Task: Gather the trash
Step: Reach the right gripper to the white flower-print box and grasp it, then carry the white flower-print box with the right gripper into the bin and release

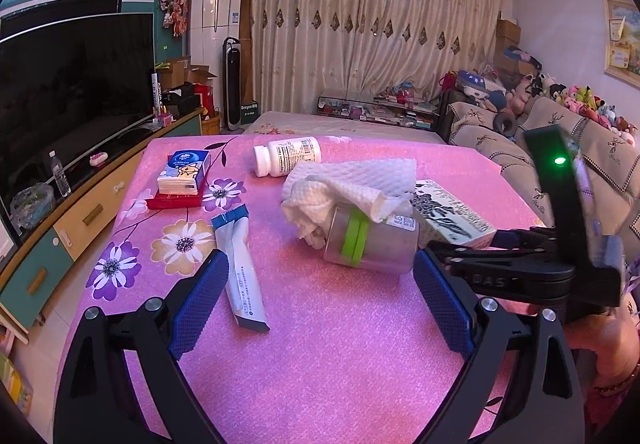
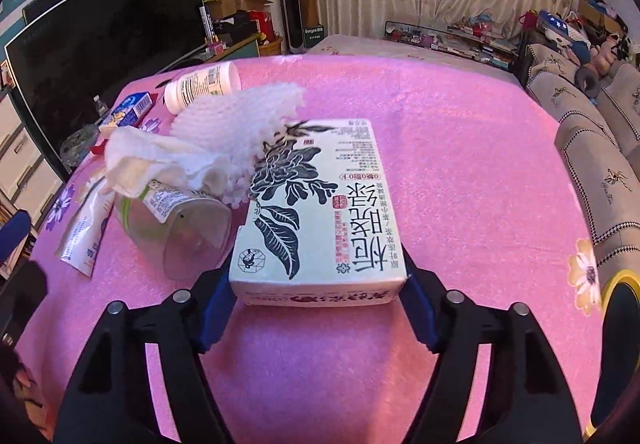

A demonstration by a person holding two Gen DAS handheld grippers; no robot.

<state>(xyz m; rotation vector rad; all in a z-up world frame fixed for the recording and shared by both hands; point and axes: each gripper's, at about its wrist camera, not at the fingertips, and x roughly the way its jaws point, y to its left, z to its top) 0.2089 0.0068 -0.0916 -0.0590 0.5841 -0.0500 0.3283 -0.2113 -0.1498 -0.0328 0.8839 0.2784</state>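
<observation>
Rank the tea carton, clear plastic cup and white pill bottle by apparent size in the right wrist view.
1. Tea carton, nearest the camera, so partly exaggerated.
2. Clear plastic cup.
3. White pill bottle, farthest back.

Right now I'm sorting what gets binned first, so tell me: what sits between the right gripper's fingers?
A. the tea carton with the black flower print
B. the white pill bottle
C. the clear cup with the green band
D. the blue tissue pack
A: in the right wrist view the tea carton lies between the right gripper's blue fingers, its near end flanked by both.
</observation>
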